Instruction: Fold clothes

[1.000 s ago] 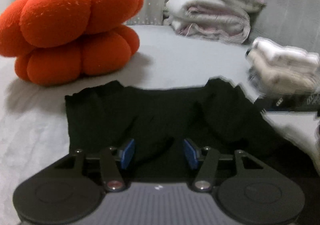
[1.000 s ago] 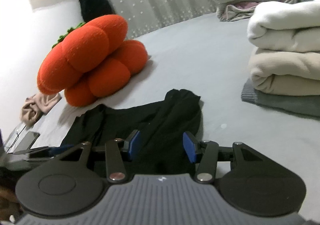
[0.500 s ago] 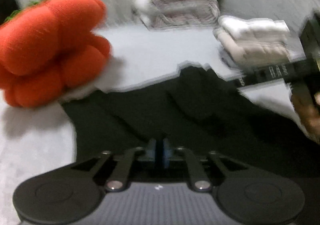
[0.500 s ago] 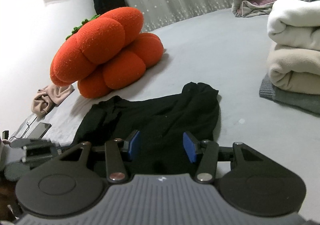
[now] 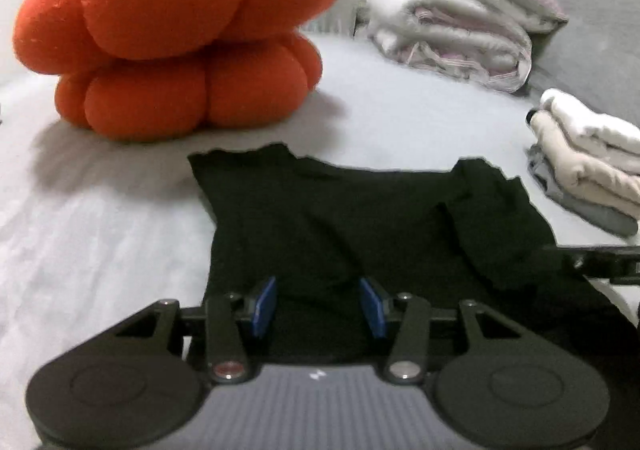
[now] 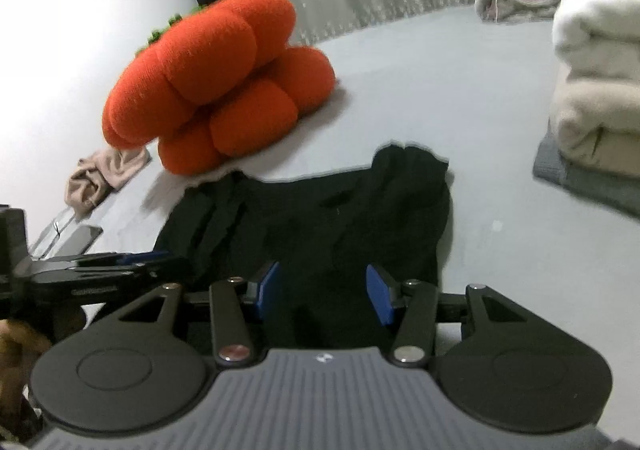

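Note:
A black garment (image 5: 360, 218) lies spread and partly folded on the grey bed sheet (image 5: 400, 122). In the right wrist view it (image 6: 320, 218) reaches from the cushion's foot to my fingers. My left gripper (image 5: 318, 306) hovers over its near edge. The jaws are opening, the blue pads (image 5: 266, 306) stand apart, and no cloth is pinched between them. My right gripper (image 6: 326, 294) is open over the garment's near right part, gripping nothing. Each gripper shows in the other's view: the left (image 6: 100, 274) at the garment's left side, the right (image 5: 600, 262) at its right side.
A big orange pumpkin cushion (image 5: 172, 38) sits just behind the garment on the left. A stack of folded white and beige clothes (image 5: 588, 158) stands at the right, a rolled quilt (image 5: 452, 34) at the back. A beige cloth (image 6: 104, 178) and a phone (image 6: 76, 240) lie at the left.
The left gripper's pads came together half a second ago and have parted again, and its view swung sideways and back. The right gripper stayed open and turned slightly.

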